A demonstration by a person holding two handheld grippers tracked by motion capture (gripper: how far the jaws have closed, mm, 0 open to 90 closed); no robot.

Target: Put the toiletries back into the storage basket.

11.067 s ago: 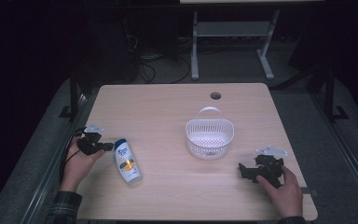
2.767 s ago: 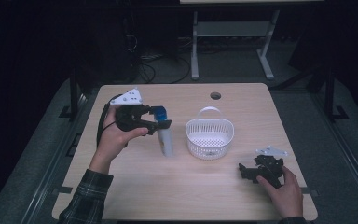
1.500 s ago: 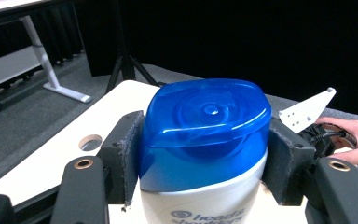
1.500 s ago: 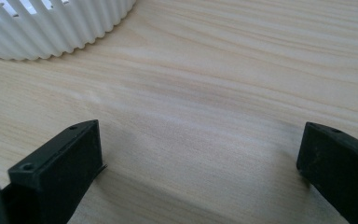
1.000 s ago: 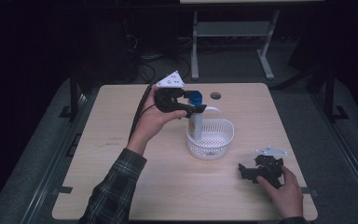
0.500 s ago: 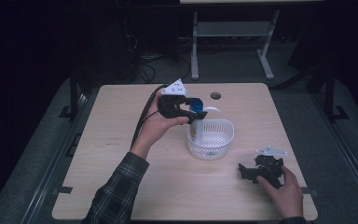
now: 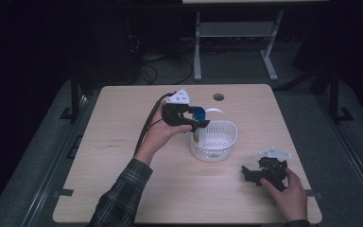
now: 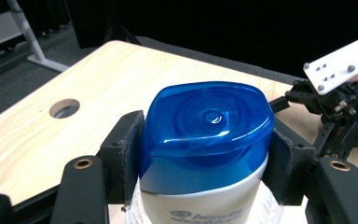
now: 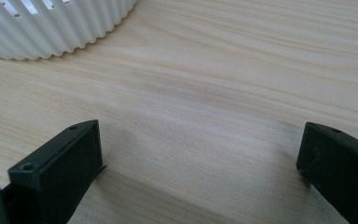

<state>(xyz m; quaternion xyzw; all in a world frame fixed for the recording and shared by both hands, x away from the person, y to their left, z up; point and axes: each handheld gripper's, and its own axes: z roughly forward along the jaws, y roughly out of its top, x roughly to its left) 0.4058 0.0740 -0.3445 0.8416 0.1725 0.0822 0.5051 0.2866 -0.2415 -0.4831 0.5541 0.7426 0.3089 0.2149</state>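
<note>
The pale wooden table (image 7: 123, 156) with a round hole stands in a dark room, cables on the floor behind. The left gripper (image 7: 194, 119) clamps the shampoo bottle (image 8: 205, 154) upright inside the white basket (image 7: 220, 144). Near the basket, the right gripper (image 7: 254, 171) rests with jaws wide apart, empty.

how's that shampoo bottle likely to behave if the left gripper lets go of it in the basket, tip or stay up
The shampoo bottle is tall and narrow, so it would probably tip against the basket wall. Its glossy blue cap looks smooth, so it might slip; the left gripper is clamping it from both sides by that cap. The body looks like stiff plastic, unlikely to buckle.
</note>
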